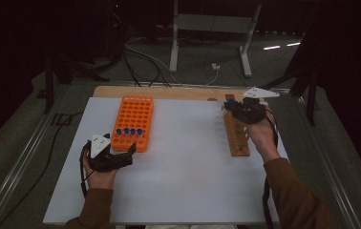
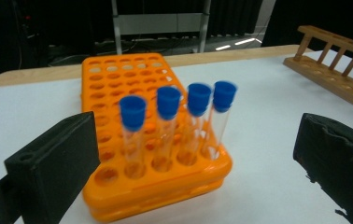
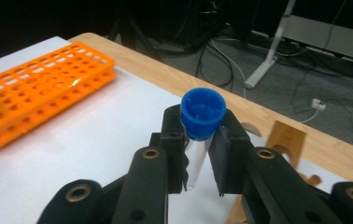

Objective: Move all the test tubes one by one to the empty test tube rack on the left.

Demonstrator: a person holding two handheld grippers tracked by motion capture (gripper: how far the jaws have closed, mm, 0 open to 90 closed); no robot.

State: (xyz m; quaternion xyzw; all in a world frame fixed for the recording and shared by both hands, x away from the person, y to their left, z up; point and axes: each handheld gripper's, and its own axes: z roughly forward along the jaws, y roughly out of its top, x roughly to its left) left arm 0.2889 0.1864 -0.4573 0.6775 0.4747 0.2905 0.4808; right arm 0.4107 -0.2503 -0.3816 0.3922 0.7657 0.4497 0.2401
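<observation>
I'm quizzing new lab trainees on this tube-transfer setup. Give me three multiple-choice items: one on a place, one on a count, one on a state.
1. Where is the wooden rack?
A. by the right gripper
B. by the left gripper
C. on the floor

2. How many capped tubes stand in the orange rack?
A. two
B. four
C. six

3. What state is the right gripper in?
A. open, with nothing in it
B. shut on a blue-capped tube
C. shut on a rack

Answers: 1 A, it lies beside that hand; 2 B, four blue caps in one row; 3 B, jaws clamp the tube.
</observation>
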